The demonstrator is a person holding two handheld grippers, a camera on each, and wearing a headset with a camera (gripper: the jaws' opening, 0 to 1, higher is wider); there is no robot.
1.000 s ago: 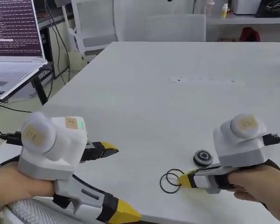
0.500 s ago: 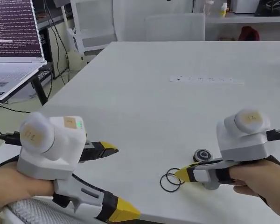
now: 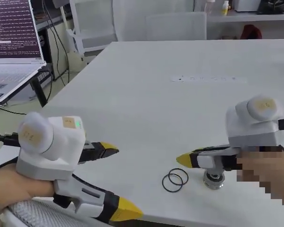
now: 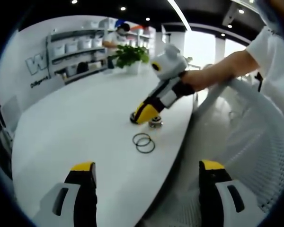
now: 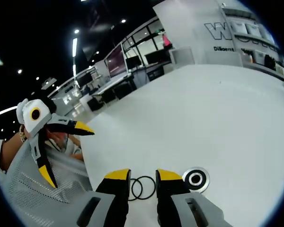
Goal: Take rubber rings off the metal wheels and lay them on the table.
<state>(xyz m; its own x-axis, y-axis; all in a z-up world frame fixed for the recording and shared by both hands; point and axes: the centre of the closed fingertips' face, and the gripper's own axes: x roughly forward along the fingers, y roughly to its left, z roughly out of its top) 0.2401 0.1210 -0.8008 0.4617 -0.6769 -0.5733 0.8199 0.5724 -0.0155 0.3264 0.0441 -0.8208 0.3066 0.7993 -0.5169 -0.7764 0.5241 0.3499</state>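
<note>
White workbench top [image 3: 151,104] carries two thin black rubber rings [image 3: 175,180], overlapping and flat, just beside the small round metal wheel [image 3: 213,180]. Since a second ago my right gripper [image 3: 184,160] has lifted off them, jaws narrowly apart and empty. My left gripper [image 3: 120,180] hangs spread wide. I judge these rings delivered.

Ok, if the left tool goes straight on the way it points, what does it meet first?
Most likely the two rubber rings lying flat on the table, almost dead ahead between its open jaws. Just behind them sit the metal wheel and the right tool. Its height over the table is unclear.
</note>
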